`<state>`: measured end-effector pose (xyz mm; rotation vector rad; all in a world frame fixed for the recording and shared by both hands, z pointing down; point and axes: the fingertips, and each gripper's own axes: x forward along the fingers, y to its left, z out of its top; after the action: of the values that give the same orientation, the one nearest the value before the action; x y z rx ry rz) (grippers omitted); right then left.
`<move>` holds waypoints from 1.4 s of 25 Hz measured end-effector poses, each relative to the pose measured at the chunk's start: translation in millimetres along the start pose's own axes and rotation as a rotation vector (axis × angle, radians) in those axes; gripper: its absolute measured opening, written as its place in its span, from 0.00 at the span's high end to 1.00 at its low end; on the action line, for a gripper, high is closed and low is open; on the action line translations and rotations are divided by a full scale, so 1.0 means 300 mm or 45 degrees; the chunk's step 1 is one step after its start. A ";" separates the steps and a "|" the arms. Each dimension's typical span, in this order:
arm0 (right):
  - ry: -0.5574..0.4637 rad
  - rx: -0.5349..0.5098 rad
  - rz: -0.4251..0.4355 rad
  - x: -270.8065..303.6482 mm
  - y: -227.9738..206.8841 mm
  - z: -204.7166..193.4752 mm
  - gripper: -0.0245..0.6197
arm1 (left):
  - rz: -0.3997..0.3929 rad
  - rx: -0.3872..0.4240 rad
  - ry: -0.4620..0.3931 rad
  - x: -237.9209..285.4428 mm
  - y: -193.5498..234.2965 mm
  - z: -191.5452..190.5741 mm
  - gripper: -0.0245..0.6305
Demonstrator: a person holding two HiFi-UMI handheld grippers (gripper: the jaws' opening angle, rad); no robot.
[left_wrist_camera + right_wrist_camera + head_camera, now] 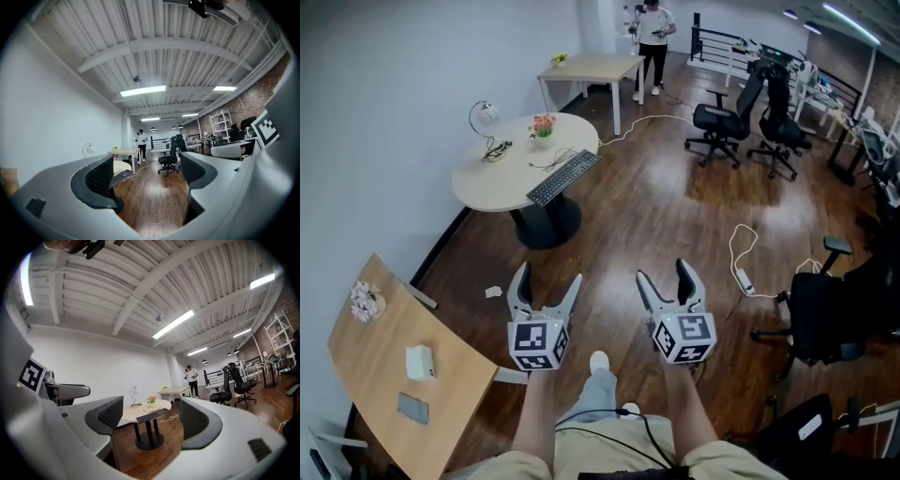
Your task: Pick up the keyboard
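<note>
keyboard (563, 176): along round table's (487, 186) right edge, long axis diagonal | well ahead of both grippers | left gripper (546, 286) nearer, jaws spread, empty | right gripper (664, 281) jaws spread, empty

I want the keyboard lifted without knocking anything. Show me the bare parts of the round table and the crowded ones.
Bare: the near-left part of the round table, between the cables and the keyboard. Crowded: the far side, where lamp, cables and flower pot stand close.
</note>
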<state>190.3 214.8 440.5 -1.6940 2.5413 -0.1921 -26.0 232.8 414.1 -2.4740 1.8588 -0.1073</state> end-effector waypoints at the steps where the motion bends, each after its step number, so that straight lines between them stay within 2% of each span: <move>1: 0.010 -0.004 0.006 0.035 -0.006 -0.010 0.36 | 0.002 -0.006 0.003 0.037 0.017 -0.012 0.31; 7: 0.065 -0.063 0.002 0.322 -0.071 -0.024 0.36 | -0.025 -0.046 -0.014 0.354 0.140 -0.043 0.31; 11: 0.051 -0.108 0.005 0.536 -0.112 0.058 0.36 | -0.076 -0.076 -0.056 0.597 0.218 0.005 0.31; 14: 0.040 -0.118 -0.036 0.674 -0.161 0.099 0.36 | -0.126 -0.093 -0.087 0.756 0.269 0.046 0.31; 22: 0.051 -0.102 -0.102 0.971 -0.254 0.094 0.36 | -0.137 -0.097 -0.079 1.043 0.459 0.027 0.31; 27: 0.054 -0.114 -0.090 1.116 -0.330 0.091 0.36 | -0.137 -0.104 -0.049 1.212 0.482 0.000 0.31; 31: 0.023 -0.083 -0.117 1.239 -0.507 0.091 0.36 | -0.177 -0.104 -0.042 1.408 0.414 -0.016 0.31; 35: -0.046 -0.123 -0.073 1.402 -0.679 0.134 0.36 | -0.176 -0.098 -0.057 1.658 0.364 0.003 0.31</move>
<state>219.9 -253.1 431.8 -1.7888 2.5165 -0.0425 7.4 -275.3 418.6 -2.6312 1.7054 0.0154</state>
